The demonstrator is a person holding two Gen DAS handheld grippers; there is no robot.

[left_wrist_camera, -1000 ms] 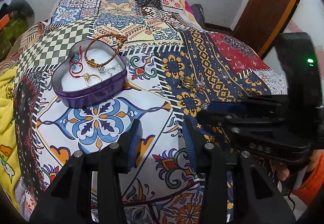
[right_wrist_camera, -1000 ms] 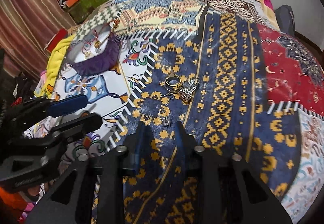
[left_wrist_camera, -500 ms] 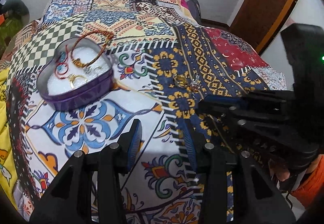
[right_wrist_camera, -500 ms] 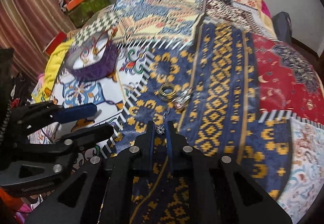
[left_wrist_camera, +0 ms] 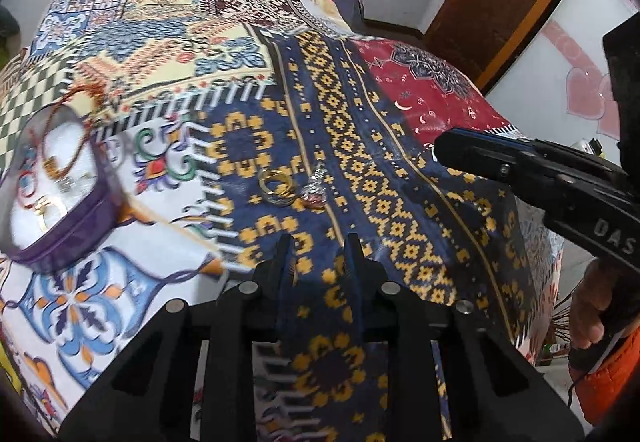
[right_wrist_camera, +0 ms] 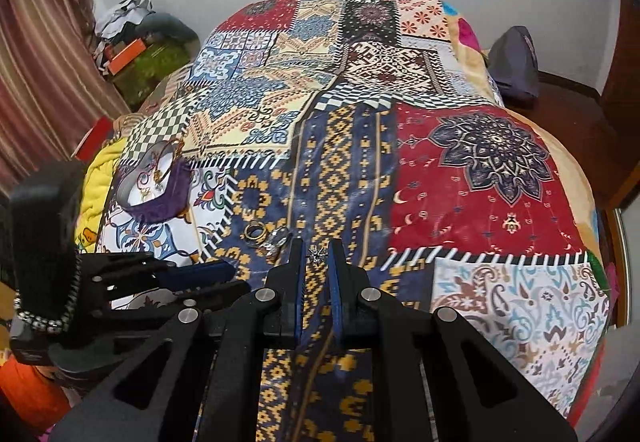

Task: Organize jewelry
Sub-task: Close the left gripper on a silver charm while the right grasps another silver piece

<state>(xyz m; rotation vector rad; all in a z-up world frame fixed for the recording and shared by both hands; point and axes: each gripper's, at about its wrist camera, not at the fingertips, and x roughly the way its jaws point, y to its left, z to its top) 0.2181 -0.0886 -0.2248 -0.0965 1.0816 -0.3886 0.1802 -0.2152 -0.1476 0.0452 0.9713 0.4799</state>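
Where the frame edge blurred it, the purple heart-shaped tin (left_wrist_camera: 60, 238) sat on the patchwork bedspread (left_wrist_camera: 400, 178), its bracelets hard to make out; the left tool (left_wrist_camera: 318, 242), jaws just narrowing, held nothing; gold rings (left_wrist_camera: 276, 186) lay ahead; the right tool (right_wrist_camera: 316, 248) pinched a tiny star-shaped silver piece (right_wrist_camera: 317, 254); "DAS" showed.

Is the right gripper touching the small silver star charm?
Touching: in the right wrist view, the right gripper has the star charm pinched between its fingertips, lifted off the quilt.
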